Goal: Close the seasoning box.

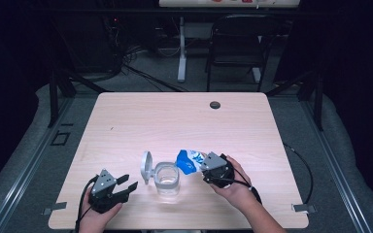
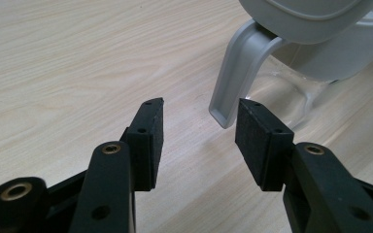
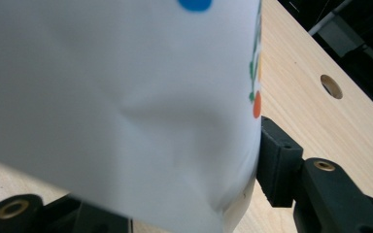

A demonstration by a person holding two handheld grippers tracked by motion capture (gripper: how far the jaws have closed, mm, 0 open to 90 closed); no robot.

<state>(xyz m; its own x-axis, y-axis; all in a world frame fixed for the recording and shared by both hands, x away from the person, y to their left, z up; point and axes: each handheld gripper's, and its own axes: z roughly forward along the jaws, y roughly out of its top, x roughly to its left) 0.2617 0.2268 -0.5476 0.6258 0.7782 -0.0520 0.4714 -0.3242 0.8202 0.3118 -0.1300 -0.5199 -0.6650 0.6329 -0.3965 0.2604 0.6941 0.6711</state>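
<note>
The blue-and-white bag (image 1: 188,160) is pinched in the right gripper (image 1: 205,165) and tipped over the clear jar (image 1: 167,178) mid-table, wrist angled in toward it. The left gripper (image 1: 127,183) is rested low just left of the jar, jaws spread with nothing between them, pointed at the flipped-open grey lid (image 1: 146,167).

The high view looks forward and down on the desk (image 1: 126,121) from above the clear jar (image 1: 167,178); the left gripper view faces that jar (image 2: 320,53) closely, sharing it.
</note>
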